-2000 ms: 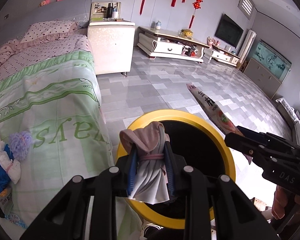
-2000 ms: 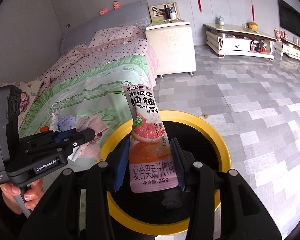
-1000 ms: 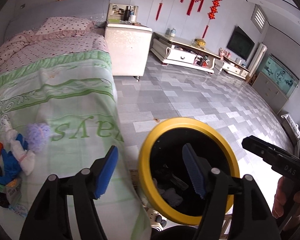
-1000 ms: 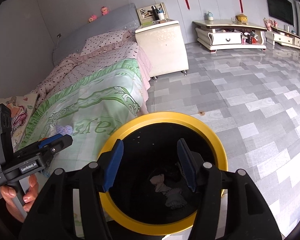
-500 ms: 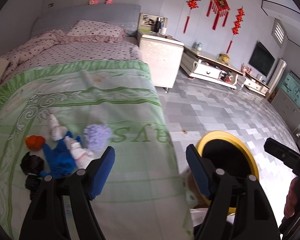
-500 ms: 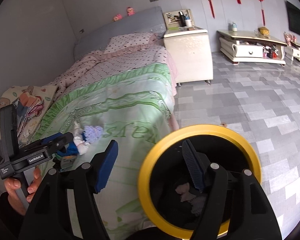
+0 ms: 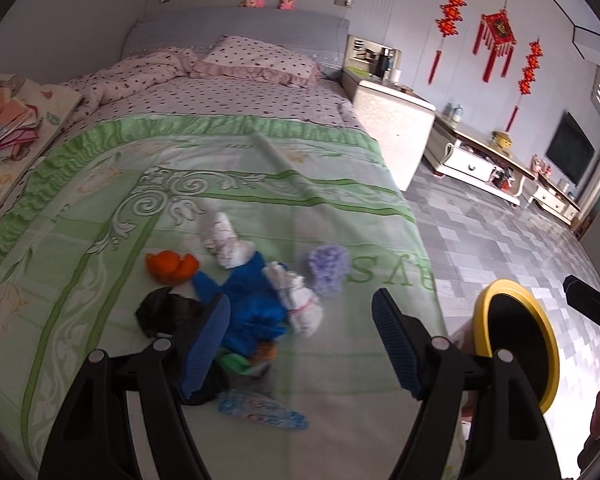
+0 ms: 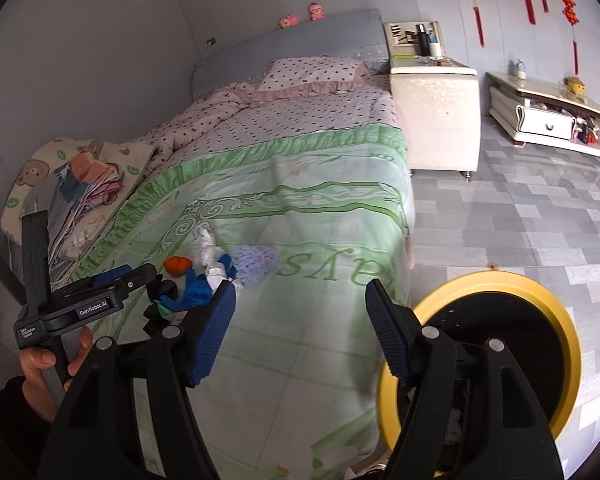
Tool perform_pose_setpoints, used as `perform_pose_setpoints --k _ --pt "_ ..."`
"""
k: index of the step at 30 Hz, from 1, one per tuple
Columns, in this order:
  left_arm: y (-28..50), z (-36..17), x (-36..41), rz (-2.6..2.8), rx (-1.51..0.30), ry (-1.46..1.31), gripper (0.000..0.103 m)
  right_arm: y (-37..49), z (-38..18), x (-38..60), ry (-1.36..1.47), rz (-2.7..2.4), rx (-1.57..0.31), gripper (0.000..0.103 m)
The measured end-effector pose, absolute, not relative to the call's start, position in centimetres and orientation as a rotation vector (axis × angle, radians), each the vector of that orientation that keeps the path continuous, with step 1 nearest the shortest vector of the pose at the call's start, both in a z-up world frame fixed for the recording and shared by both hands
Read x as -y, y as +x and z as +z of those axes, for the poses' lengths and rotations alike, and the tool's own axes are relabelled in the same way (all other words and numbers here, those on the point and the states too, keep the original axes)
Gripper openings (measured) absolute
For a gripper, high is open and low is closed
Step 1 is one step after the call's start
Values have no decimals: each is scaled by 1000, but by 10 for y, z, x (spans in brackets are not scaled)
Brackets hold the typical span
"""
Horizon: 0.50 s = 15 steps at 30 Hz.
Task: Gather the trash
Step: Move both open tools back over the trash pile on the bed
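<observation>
The left gripper [image 7: 300,340] hangs over the green bedspread [image 7: 260,184] with its jaws spread wide and nothing between them; the blue ribbed pads [image 7: 206,344] touch nothing. The right gripper [image 8: 298,326] is likewise wide apart and empty, poised over the bed's near edge with its right finger above the bin.

On the bedspread, a smooth printed cloth with white scrollwork and a ruffled green border, a loose heap of trash lies just ahead of the left gripper. From the left: a crumpled black scrap [image 7: 166,314], soft and matte; an orange piece [image 7: 172,266], rounded and bright; a wrinkled blue glove-like rag [image 7: 252,300] in the middle; a white knotted wad [image 7: 228,242] beyond it and a second white wad [image 7: 300,302] lying against the blue; then a lilac foam net [image 7: 326,266], puffy and open-meshed, at the right edge of the heap. Nearer the camera lies a flat printed wrapper [image 7: 260,406], blurred, with green and orange scraps [image 7: 244,360] just beyond it.

Further right, on the grey tiled floor beside the bed, stands the round bin [image 8: 560,344], black inside with a glossy yellow rim; pale crumpled bits show at its bottom in the right wrist view. A white bedside cabinet [image 8: 436,120] with a speckled front stands by the headboard
</observation>
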<state>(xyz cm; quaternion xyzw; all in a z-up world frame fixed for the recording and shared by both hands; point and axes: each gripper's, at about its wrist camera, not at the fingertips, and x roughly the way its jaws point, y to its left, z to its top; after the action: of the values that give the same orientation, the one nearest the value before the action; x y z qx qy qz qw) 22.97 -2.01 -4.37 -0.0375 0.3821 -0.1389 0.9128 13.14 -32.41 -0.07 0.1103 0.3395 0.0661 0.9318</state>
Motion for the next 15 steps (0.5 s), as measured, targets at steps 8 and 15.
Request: perform_pose_setpoints --k 8,15 --pt "242 -59 -31 -204 -815 -135 70 160 -10 276 171 190 -730 64" --pt "253 -82 -57 -154 -851 -158 70 183 -32 248 135 237 -774 64"
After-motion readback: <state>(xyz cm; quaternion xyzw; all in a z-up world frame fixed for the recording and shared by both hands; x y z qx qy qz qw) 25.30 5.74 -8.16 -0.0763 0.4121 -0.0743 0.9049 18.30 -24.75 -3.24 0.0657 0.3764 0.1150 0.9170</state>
